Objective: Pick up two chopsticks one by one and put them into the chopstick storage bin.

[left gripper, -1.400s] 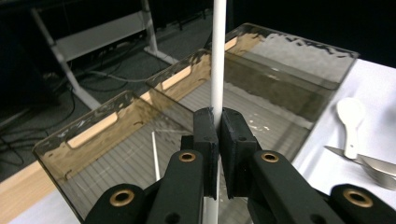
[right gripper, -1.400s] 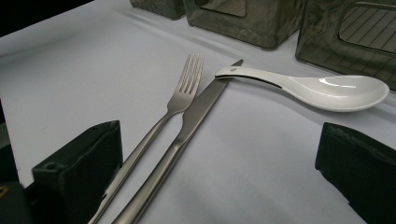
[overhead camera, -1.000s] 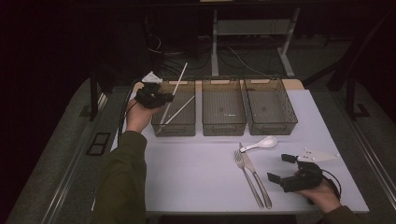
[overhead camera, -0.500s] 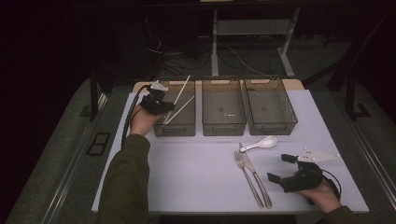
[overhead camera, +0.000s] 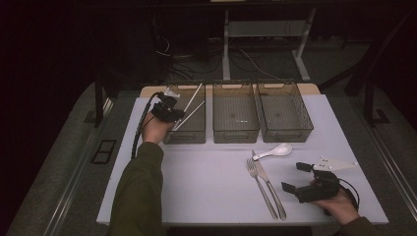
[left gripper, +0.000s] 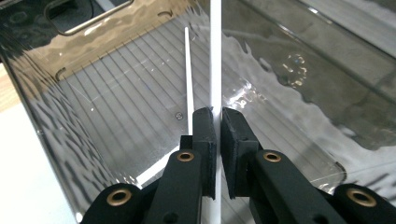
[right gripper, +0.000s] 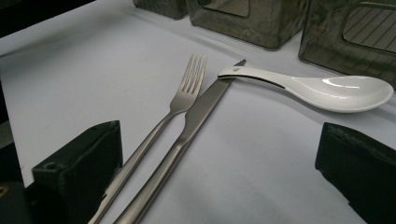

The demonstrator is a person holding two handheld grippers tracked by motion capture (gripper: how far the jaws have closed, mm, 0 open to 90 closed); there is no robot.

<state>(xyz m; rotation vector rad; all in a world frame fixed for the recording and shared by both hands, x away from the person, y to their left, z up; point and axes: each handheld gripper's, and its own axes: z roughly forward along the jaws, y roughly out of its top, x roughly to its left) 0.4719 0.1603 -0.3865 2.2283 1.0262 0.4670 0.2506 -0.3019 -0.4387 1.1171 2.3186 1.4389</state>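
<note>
So the left gripper (left gripper: 217,122) has its jaws pinched tight on a white chopstick (left gripper: 215,51), and it's hanging over the leftmost bin (overhead camera: 189,133) of three clear plastic ones at the far side of the table (overhead camera: 206,182). In the left gripper view the stick runs straight up between the two black pads, clamped partway along its length, with the long end reaching out over the ribbed floor of the bin. A second chopstick (left gripper: 188,79) is already lying in there just beside it, tilted against the bin's far end as far as I can tell. My take: these things are super light, stiff and pretty slick, so a thin round stick like that can swivel or slide in a pinch grip. Grabbing nearer the middle would keep it from drooping, and squeezing harder shouldn't hurt it. Meanwhile the right gripper (overhead camera: 300,177) sits near the table's front edge with its jaws wide apart and nothing between them, pointed at the fork (right gripper: 184,91), the knife (right gripper: 196,114) and the white ceramic spoon (right gripper: 327,91). That spoon looks like the fragile, chip-prone one, with its handle tip resting on the knife's blade.
</note>
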